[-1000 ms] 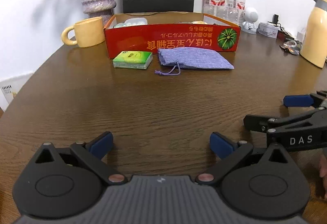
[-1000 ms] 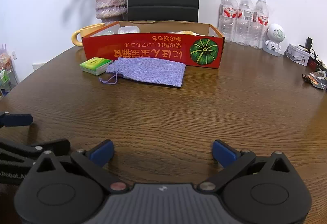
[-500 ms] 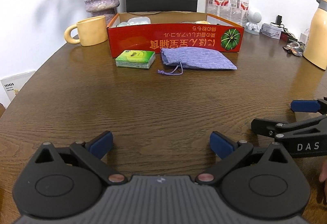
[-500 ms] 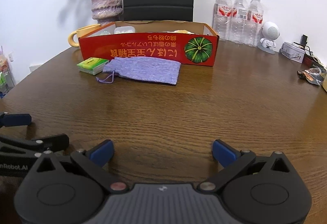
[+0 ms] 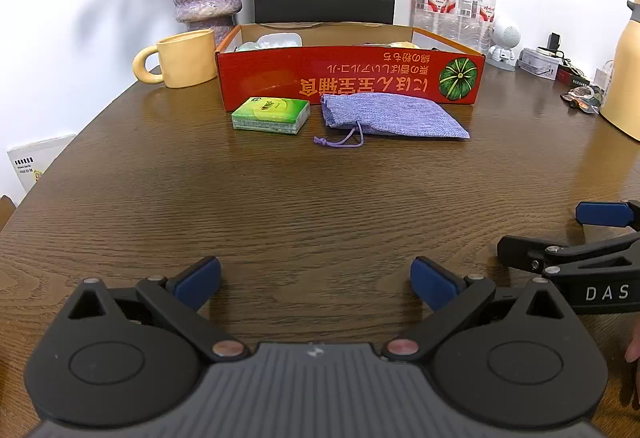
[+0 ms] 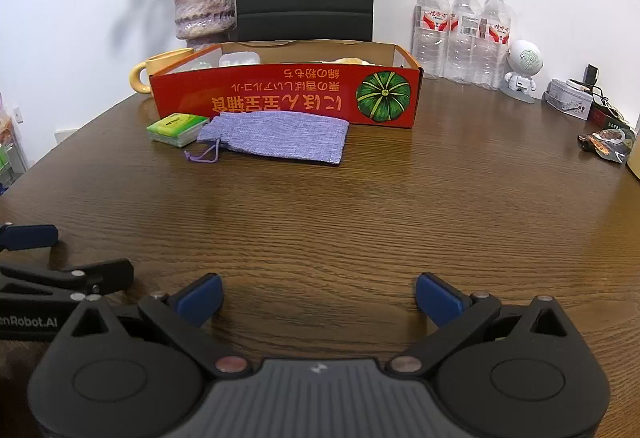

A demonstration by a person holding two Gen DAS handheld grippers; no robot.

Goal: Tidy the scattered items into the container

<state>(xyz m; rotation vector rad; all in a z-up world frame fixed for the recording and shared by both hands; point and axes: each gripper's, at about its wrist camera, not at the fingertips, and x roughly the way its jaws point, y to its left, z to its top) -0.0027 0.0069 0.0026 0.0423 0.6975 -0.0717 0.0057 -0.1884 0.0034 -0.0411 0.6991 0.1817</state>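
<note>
Both tools are being held low over the wooden table (image 5: 160,198), near its front edge and well apart from the items, which suggests that a reach is being prepared rather than begun. The left gripper (image 5: 316,280) is being kept spread wide with nothing between its blue pads, and the right gripper (image 6: 319,296) is likewise being held released and empty. The red cardboard box (image 5: 348,78), a long shallow tray with an open top, is being used as the container; a few pale things are already lying inside it, though they are too small to be identified. Just in front of its printed wall, two items are being left on the bare wood: a green tissue pack (image 5: 272,114), flat, rectangular and glossy, and a purple drawstring pouch (image 5: 392,114) of coarse woven cloth, lying limp with its cord looped toward the viewer. The two are lying just beside each other, apparently not touching. The soft pouch is judged likely to sag when pinched.
</note>
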